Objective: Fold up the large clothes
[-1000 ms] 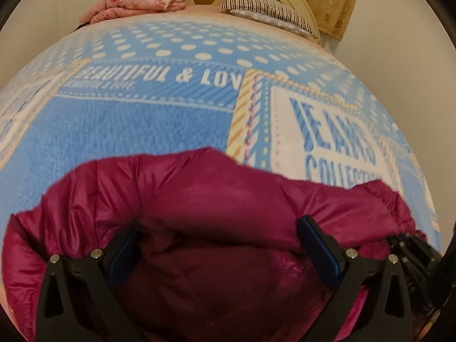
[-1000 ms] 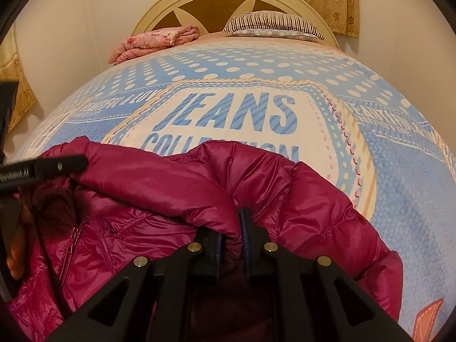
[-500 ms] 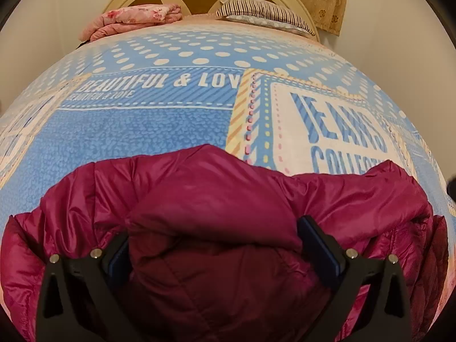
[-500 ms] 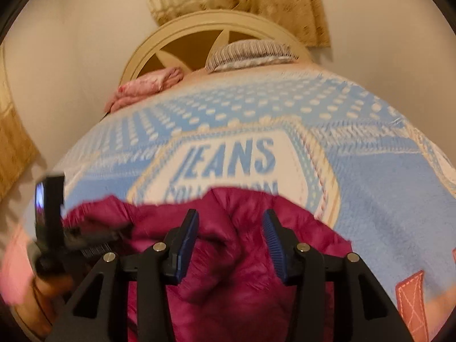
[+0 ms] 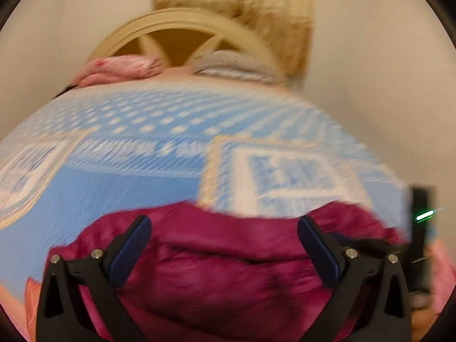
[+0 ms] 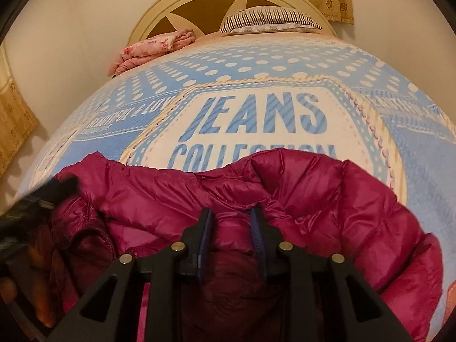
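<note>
left wrist view, blurred: the left tongs (image 5: 223,240) stand spread wide and hold nothing, with the crimson puffer jacket (image 5: 228,259) heaped just under and beyond them at the near edge of the bed (image 5: 114,188). right wrist view: the right tongs (image 6: 230,232) are narrowed onto a jacket (image 6: 327,199) ridge, though i cannot tell if they pinch it; its long axis runs left to right, so the right tongs look nearer a grip.

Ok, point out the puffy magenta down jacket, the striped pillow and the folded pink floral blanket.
puffy magenta down jacket (image 6: 327,199): right wrist view, quilted right shoulder.
striped pillow (image 6: 270,17): right wrist view, top face by the headboard.
folded pink floral blanket (image 6: 154,47): right wrist view, upper fold.
</note>
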